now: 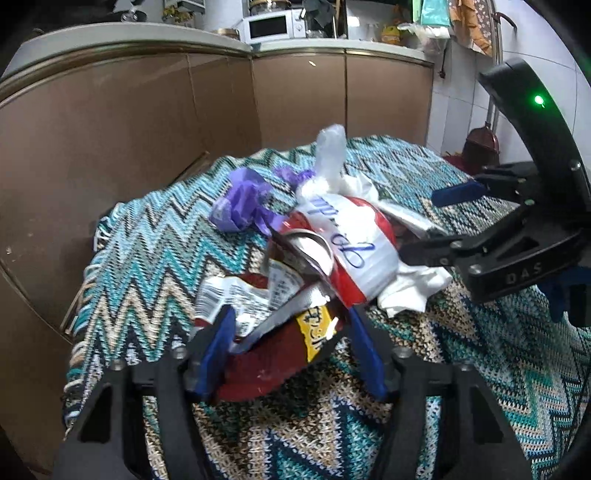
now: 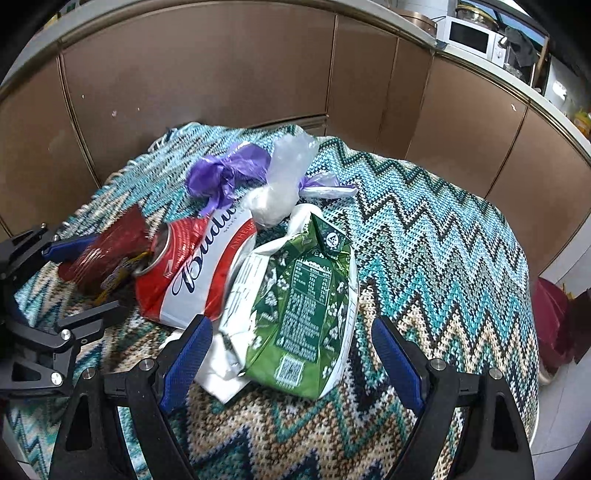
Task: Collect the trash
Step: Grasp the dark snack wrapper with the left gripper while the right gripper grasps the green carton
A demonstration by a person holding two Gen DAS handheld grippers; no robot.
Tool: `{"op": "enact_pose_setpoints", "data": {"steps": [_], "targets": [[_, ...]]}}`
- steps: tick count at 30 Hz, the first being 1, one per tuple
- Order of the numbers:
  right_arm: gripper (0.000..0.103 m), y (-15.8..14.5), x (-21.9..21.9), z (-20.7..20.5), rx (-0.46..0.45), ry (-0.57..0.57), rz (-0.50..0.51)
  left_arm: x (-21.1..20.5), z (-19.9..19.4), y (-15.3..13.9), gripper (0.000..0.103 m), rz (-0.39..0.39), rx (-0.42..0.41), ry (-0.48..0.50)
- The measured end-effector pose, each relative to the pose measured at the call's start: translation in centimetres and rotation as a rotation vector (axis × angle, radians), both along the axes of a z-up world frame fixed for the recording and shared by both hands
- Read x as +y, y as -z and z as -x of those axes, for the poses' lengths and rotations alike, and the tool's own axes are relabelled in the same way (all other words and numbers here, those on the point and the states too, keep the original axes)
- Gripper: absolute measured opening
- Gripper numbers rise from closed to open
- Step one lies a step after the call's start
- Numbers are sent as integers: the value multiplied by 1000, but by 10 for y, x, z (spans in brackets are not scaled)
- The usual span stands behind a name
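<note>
A heap of trash lies on the zigzag-knit table cover (image 1: 147,266). It holds a crushed red and white beer can (image 1: 347,251) (image 2: 199,273), a dark red snack wrapper (image 1: 273,354) (image 2: 107,251), a green carton (image 2: 303,314), a purple bag (image 1: 240,203) (image 2: 225,173) and a clear plastic bag (image 1: 330,155) (image 2: 284,173). My left gripper (image 1: 291,321) (image 2: 85,277) is open, its fingers on either side of the red wrapper. My right gripper (image 2: 291,332) (image 1: 417,225) is open around the green carton's near end.
Brown cabinet fronts (image 1: 129,129) (image 2: 203,74) curve round the far side of the table. A white microwave (image 1: 271,26) stands on the counter above. A red dustpan (image 1: 482,144) leans by the tiled wall at right. The cover (image 2: 443,240) stretches right of the heap.
</note>
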State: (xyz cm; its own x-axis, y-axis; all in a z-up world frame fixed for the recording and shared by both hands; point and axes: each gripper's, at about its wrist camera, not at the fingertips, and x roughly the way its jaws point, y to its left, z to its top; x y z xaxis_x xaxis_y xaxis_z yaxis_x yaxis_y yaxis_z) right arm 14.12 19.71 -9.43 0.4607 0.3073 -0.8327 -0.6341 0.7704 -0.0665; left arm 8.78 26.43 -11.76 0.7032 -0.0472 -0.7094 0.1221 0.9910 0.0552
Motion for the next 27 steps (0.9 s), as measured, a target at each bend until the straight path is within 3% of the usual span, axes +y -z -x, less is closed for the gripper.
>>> {"op": "enact_pose_setpoints", "data": {"steps": [4, 8, 12, 15, 20, 27], "targets": [[65, 6, 1, -5, 33, 4, 2, 3, -3, 3, 43, 26, 20, 0], [62, 6, -3, -7, 41, 12, -33, 11, -4, 4, 30, 71, 30, -21], [51, -4, -13, -9, 54, 27, -104, 17, -2, 3, 21, 101, 28, -36], [43, -10, -27, -13, 80, 51, -174, 19, -1, 3, 18, 107, 25, -49], [20, -16, -59, -22, 116, 122, -266, 22, 1, -1, 16, 113, 9, -73], [17, -17, -105, -24, 155, 190, -369, 26, 9, -8, 12, 128, -7, -119]]}}
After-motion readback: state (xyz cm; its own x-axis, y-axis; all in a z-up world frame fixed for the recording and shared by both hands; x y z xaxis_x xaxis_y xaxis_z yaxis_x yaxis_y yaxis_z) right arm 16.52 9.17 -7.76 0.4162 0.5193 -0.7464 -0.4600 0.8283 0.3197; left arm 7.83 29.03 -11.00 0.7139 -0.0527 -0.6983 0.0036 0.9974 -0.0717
